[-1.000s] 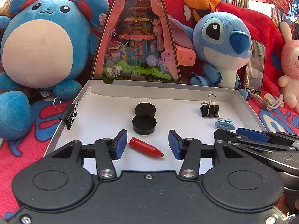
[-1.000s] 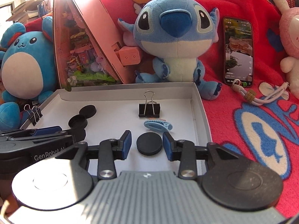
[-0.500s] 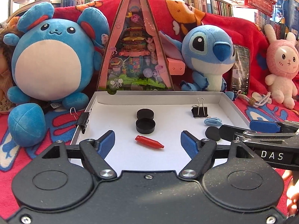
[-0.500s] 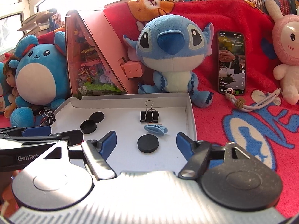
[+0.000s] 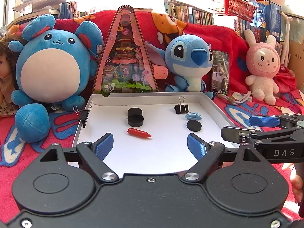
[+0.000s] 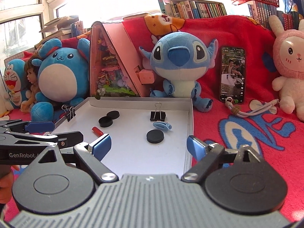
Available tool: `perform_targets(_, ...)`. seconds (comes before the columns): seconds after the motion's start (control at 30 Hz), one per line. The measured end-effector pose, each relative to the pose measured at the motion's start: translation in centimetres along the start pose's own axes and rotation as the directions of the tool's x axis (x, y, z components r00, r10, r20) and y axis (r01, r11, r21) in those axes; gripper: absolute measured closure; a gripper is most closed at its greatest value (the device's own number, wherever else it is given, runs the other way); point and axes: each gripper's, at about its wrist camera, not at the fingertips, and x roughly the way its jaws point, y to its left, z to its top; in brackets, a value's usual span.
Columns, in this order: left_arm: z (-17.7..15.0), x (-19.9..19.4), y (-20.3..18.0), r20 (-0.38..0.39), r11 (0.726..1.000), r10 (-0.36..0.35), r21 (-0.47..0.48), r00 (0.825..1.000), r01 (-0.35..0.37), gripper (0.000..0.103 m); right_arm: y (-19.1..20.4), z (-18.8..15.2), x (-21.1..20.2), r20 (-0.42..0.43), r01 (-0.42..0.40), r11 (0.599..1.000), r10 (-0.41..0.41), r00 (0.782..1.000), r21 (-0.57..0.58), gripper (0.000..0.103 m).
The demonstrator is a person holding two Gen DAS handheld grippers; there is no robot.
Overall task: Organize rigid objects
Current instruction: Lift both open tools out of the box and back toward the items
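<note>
Left wrist view: left gripper (image 5: 150,145) is spread wide, empty; the small red plastic crayon-shaped piece (image 5: 139,133) at 12 o'clock in the shallow white cardboard tray (image 5: 214,104) could get rolled away.

Right wrist view: right gripper (image 6: 148,146) is likewise gaping, empty; the flat black round disc (image 6: 155,136) at 12 could be skidded into the light-blue toothed hair clip (image 6: 162,125).

From my left tongs I can read "DAS" in pale letters on the black side of my right gripper (image 5: 264,127). From my right tongs, the side of my left gripper (image 6: 55,131) reads "GenRobot.A", cut off by the body in front. The book spines (image 6: 199,9) and the phone screen (image 6: 232,74) carry print too small for me to read.
</note>
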Motion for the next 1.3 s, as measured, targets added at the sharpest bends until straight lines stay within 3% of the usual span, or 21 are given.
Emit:
perform_targets(0.87, -4.1, -6.3, 0.6, -0.007, 0.997, -0.074, 0.01, 0.997, 0.074, 0.017, 0.9, -4.0, -6.4, 0.013, -0.058, 0.998, 0.058, 0.998, -0.016, 0.003)
perform_targets(1.3, -7.7, -8.2, 0.3, -0.052, 0.997, -0.064, 0.039, 0.997, 0.066, 0.017, 1.9, -6.8, -7.5, -0.029, -0.059, 0.997, 0.058, 0.998, -0.042, 0.003)
